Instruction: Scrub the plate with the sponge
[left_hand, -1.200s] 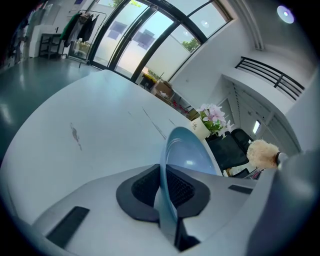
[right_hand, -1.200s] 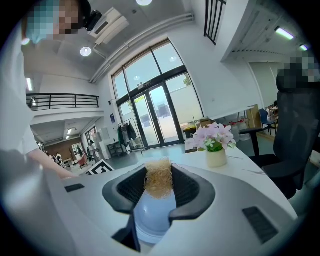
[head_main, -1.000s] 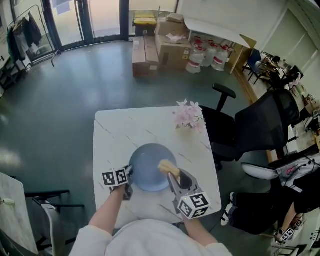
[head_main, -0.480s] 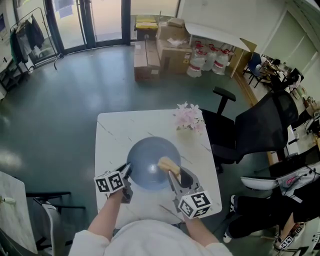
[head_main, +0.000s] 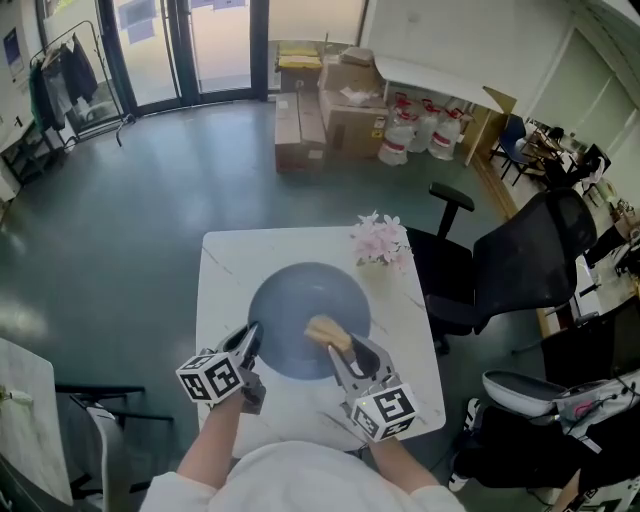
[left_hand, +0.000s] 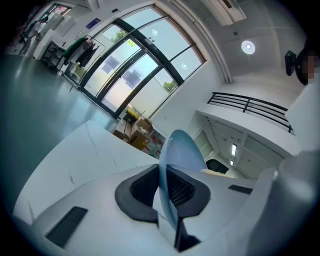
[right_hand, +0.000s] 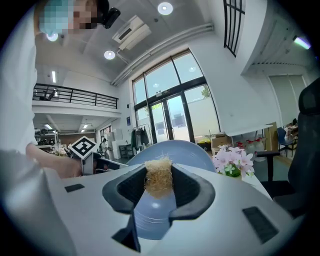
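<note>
The left gripper (head_main: 249, 343) was pinched tight on the near rim of the round pale-blue plate (head_main: 300, 312), which showed edge-on between its jaws. Compared with a second before, the plate had tipped up off the white marble-patterned square table (head_main: 224, 268), showing a broader, darker face, and the left gripper had dropped back toward the person. The right gripper (head_main: 341, 357) was clamped on the straw-coloured fibrous sponge (head_main: 324, 331), pressed against the plate's face, shifted slightly left. Pink flowers (head_main: 378, 240) stood at the table's far right corner.
</note>
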